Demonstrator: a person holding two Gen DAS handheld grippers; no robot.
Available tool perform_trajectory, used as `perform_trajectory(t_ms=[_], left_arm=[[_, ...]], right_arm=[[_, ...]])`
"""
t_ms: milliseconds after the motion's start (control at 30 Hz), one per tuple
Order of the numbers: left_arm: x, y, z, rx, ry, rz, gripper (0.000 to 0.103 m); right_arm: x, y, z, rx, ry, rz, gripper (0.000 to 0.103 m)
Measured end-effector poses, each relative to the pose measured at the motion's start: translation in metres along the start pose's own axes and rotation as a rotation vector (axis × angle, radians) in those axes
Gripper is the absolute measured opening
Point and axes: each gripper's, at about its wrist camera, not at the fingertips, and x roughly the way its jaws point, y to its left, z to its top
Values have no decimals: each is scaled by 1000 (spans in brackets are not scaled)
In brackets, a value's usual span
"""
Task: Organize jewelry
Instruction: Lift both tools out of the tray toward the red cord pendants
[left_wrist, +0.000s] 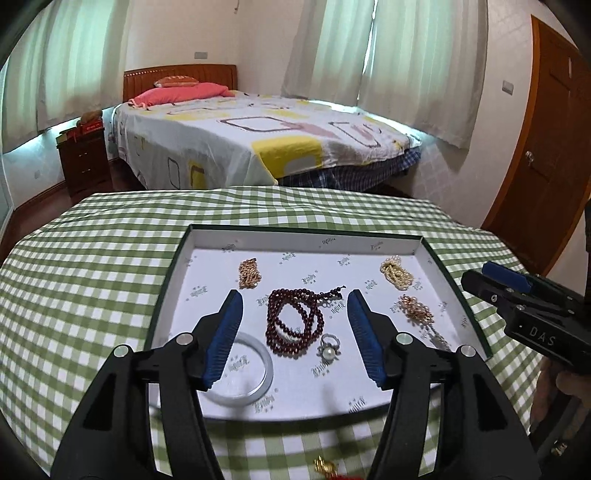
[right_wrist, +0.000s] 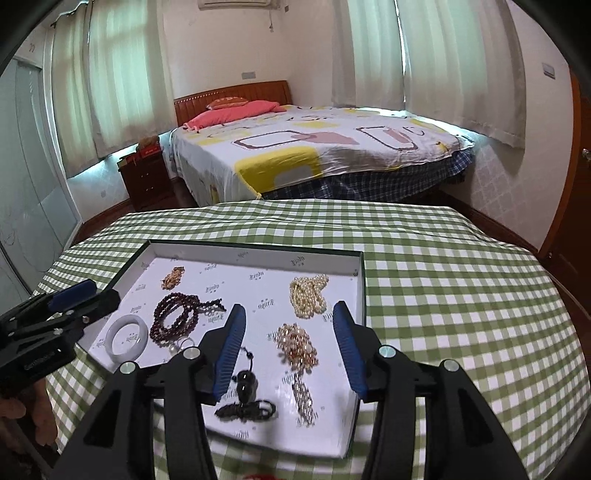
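Hovering both grippers, left gripper (left_wrist: 295, 334) and right gripper (right_wrist: 286, 349), spread, empty, above white dark-rimmed tray (left_wrist: 306, 238). My judgement: sorting mid-way; gold trinket (left_wrist: 325, 466) on green checked cloth (left_wrist: 92, 258) next, needs a low pinch.

A patterned bed (left_wrist: 258, 136), pale curtains (left_wrist: 417, 55) and a wooden door (left_wrist: 546, 155) fill the bedroom.

Soft daylight is diffused through the drawn curtains (left_wrist: 413, 62), and the room is evenly lit. Only faint shadows are cast in the tray (right_wrist: 354, 280). Straight lines are bowed by fisheye distortion, corners are vignetted black, and near edges are slightly blurred.
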Motion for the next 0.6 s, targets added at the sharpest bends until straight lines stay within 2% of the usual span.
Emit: perform_trajectory(t_ms=[267,600], left_arm=[[-30,4,-21,-23,-23,6,58],[-48,-4,-64,3,20,27,58]], right_arm=[[-21,4,-32,19,27,-2,49],[-25,14,-79,-4,109,2,49]])
